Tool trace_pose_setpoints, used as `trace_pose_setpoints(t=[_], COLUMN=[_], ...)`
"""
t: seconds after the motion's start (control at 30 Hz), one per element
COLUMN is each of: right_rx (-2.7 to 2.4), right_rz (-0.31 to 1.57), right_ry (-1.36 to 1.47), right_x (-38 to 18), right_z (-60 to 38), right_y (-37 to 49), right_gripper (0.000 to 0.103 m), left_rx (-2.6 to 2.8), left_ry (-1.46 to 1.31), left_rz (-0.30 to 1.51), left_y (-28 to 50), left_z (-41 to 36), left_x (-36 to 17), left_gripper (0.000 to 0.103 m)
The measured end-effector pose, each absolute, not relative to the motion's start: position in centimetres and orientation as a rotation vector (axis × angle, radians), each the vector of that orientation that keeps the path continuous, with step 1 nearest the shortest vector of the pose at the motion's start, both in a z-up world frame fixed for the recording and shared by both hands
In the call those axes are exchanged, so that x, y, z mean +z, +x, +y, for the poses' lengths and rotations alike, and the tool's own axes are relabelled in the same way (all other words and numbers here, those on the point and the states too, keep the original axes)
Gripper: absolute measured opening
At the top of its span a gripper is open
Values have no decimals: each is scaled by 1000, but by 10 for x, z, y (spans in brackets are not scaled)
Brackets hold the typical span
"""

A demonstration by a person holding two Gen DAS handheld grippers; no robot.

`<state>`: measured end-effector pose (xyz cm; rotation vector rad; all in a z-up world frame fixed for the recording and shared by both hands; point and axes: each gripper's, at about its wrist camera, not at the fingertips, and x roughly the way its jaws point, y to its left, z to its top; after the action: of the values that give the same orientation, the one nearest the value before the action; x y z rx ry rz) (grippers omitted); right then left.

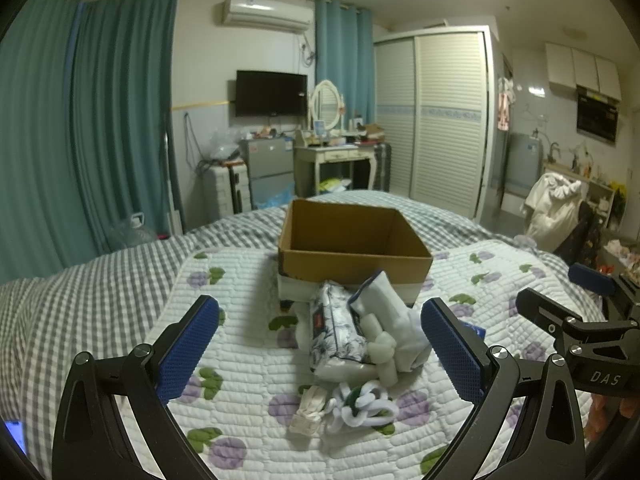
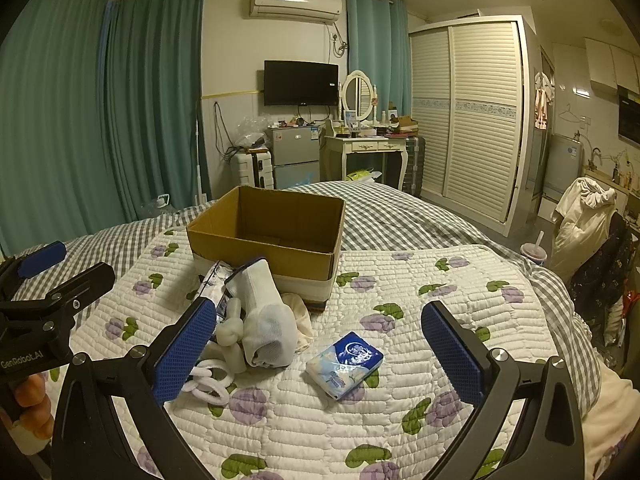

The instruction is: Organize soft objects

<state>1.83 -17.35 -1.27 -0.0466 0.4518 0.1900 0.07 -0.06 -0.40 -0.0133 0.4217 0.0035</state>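
Both your left gripper (image 1: 320, 344) and right gripper (image 2: 316, 346) hang wide open and empty over the quilt (image 2: 400, 420), with the empty box (image 2: 264, 232) just behind the pile. The tissue pack (image 2: 345, 364) lies alone, near the rolled sock (image 2: 266, 324). It looks light, squashy and slick-wrapped, so pinch it across its short sides, gently.
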Motion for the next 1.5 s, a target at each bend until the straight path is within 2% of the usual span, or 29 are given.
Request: trace_pose_setpoints(t=[1.5], right_rx=[192], right_rz=[457], right_ry=[-43], right_x=[-10], right_z=[-174], right_y=[21], right_gripper=[103], left_rx=[5], left_ry=[-10], left_rz=[418], left_y=[-2], left_z=[2], left_x=[0], left_gripper=[103])
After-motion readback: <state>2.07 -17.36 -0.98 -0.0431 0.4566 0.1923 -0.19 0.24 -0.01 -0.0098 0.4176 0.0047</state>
